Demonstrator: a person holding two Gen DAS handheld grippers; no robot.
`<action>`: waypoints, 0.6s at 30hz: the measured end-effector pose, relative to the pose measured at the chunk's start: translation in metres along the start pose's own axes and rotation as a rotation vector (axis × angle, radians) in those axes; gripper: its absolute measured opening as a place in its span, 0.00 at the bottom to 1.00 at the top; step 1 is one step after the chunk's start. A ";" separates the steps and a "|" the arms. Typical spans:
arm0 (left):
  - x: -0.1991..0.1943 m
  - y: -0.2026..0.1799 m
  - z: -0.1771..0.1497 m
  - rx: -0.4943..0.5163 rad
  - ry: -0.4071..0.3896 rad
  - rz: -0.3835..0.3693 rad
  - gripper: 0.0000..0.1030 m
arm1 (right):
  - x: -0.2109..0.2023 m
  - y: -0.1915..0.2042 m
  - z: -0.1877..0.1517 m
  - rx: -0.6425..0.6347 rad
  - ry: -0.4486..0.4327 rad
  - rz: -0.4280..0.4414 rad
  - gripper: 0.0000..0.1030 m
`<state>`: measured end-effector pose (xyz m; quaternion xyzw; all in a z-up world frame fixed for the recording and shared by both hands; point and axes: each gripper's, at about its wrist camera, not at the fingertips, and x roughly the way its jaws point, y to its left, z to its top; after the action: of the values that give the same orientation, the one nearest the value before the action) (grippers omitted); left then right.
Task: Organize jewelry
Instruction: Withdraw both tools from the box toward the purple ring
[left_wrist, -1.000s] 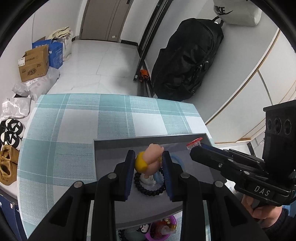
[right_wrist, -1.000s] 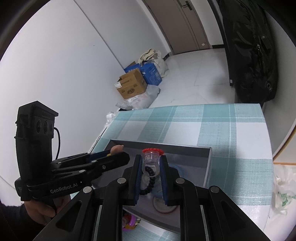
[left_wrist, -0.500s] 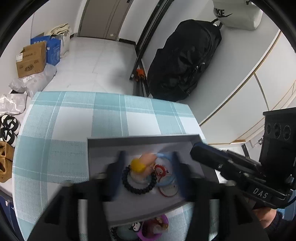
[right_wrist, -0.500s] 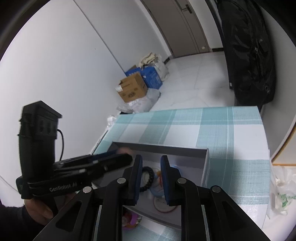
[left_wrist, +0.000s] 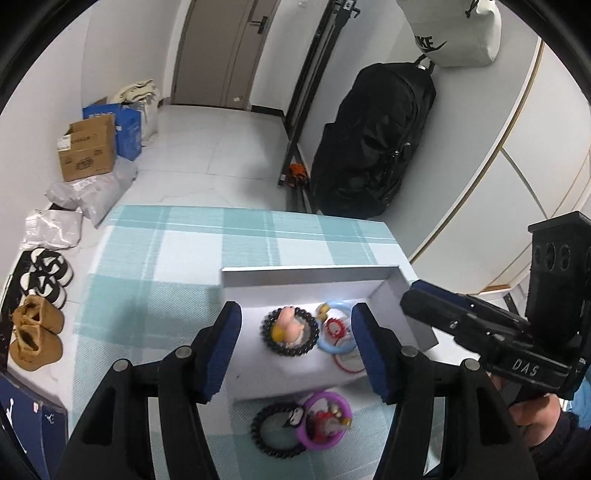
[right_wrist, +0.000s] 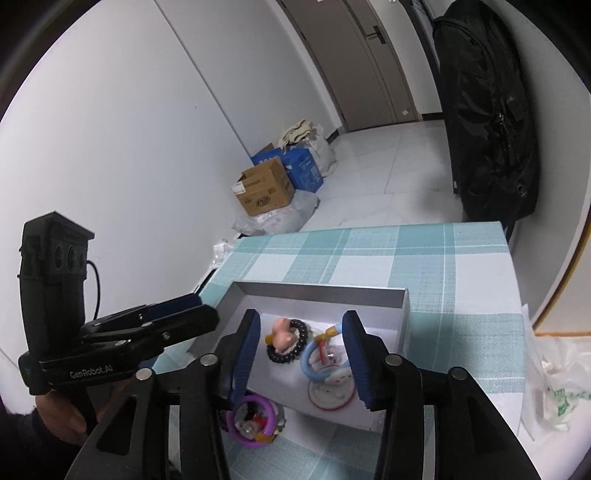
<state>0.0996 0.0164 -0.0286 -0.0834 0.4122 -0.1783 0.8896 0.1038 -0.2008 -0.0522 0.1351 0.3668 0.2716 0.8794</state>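
Note:
A grey open box (left_wrist: 310, 275) (right_wrist: 321, 291) sits on the plaid tablecloth. Inside it lie a black bead bracelet with a pink and yellow figure (left_wrist: 290, 332) (right_wrist: 286, 339), a blue ring bracelet (left_wrist: 334, 332) (right_wrist: 321, 360) and a red-rimmed round piece (left_wrist: 349, 360) (right_wrist: 330, 393). In front of the box on the cloth lie a purple bracelet (left_wrist: 327, 415) (right_wrist: 251, 415) and a black bead bracelet (left_wrist: 275, 430). My left gripper (left_wrist: 295, 350) is open and empty above the box. My right gripper (right_wrist: 301, 360) is open and empty above the box too.
The table (left_wrist: 166, 258) ends at the far side and on the right near a white wall. A black bag (left_wrist: 373, 147) stands behind it. Cardboard boxes (left_wrist: 86, 151) and shoes (left_wrist: 35, 328) lie on the floor at left. A plastic bag (right_wrist: 550, 391) hangs at the table's right.
My left gripper let go of the bracelet with the pink figure and my right one let go of the red-topped piece. Both opened and rose; the items now lie in the box.

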 end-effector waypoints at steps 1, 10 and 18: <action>-0.002 0.001 -0.002 -0.001 -0.002 0.010 0.55 | -0.001 0.001 -0.001 0.000 -0.004 -0.002 0.49; -0.019 0.011 -0.023 -0.042 -0.007 0.053 0.56 | -0.013 0.013 -0.018 -0.029 -0.017 -0.003 0.64; -0.023 0.018 -0.038 -0.072 0.025 0.068 0.57 | -0.024 0.034 -0.037 -0.107 -0.013 -0.014 0.73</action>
<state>0.0613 0.0415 -0.0422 -0.0992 0.4319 -0.1341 0.8863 0.0499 -0.1859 -0.0494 0.0869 0.3468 0.2837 0.8898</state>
